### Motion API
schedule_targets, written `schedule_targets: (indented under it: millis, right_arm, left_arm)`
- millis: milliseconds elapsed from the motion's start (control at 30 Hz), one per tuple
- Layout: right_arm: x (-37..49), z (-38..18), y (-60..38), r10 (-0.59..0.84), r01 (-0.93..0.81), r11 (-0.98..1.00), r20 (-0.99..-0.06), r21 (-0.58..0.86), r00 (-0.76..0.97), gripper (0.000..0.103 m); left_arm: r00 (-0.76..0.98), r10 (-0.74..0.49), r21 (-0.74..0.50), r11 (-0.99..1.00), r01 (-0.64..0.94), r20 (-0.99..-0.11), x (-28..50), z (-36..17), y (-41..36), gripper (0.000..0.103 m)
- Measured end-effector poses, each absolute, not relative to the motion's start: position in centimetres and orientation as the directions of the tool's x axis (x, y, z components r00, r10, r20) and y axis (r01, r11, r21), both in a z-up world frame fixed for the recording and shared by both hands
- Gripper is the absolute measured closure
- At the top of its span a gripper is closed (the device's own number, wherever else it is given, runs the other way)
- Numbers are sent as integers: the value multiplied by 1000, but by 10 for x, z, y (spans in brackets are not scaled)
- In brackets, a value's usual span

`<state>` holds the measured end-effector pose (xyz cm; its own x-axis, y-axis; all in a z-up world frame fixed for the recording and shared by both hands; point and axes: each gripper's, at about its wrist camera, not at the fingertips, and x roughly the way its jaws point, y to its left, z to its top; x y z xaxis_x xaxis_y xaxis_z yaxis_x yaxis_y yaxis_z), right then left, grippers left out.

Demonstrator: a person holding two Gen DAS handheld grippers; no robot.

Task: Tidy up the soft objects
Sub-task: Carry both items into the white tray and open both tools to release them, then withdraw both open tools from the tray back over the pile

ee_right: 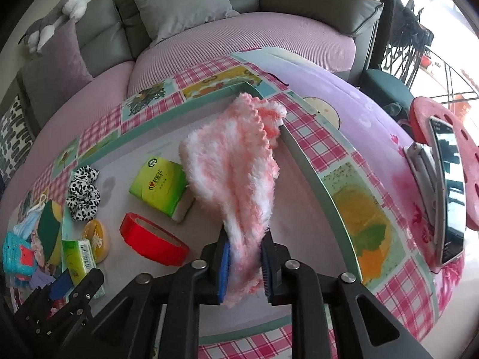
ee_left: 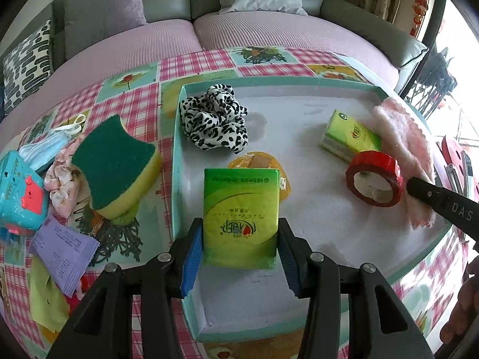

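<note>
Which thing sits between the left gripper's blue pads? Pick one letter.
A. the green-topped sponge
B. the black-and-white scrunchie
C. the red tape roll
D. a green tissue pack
D: in the left wrist view the left gripper has the green tissue pack between its blue pads, above the tray.

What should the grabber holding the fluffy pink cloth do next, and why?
Probably open a bit wider and pull back. The pink cloth already lies draped in the tray, with only its near end between the right gripper pads. The left gripper is busy with a green tissue pack.
</note>
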<state>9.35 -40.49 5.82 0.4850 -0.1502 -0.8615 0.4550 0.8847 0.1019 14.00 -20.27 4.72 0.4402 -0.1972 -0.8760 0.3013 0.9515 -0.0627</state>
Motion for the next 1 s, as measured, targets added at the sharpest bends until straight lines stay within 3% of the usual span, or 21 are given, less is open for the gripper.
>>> schedule_targets:
  millis: [167, 333, 467, 633, 667, 733, 1000]
  right_arm:
    - [93, 69, -401, -169, 445, 892, -849, 85, 500, 65]
    - [88, 84, -397, -189, 439, 895, -827, 77, 529, 59]
    - [88, 88, -393, -191, 430, 900, -822, 72, 537, 50]
    - [90, 90, -389, -194, 418, 906, -819, 61, 540, 38]
    - [89, 90, -388, -194, 417, 907, -819, 60, 540, 37]
    - [89, 90, -388, -195, 416, 907, -818, 59, 541, 30]
    - [89, 88, -386, -190, 409, 910, -818, 60, 543, 15]
  left_arm:
    - [440, -204, -78, 955, 287, -874, 139, 53, -198, 45]
    - [456, -243, -128, 955, 268, -856, 139, 64, -185, 45]
    - [490, -199, -86, 966, 243, -849, 138, 71, -178, 28]
    - [534, -161, -91, 984, 156, -830, 141, 76, -158, 25]
    - [540, -144, -84, 987, 134, -829, 143, 76, -155, 14]
    - [549, -111, -69, 993, 96, -828, 144, 74, -148, 8]
    - [511, -16, -23, 1000, -8, -859, 149, 59, -128, 8]
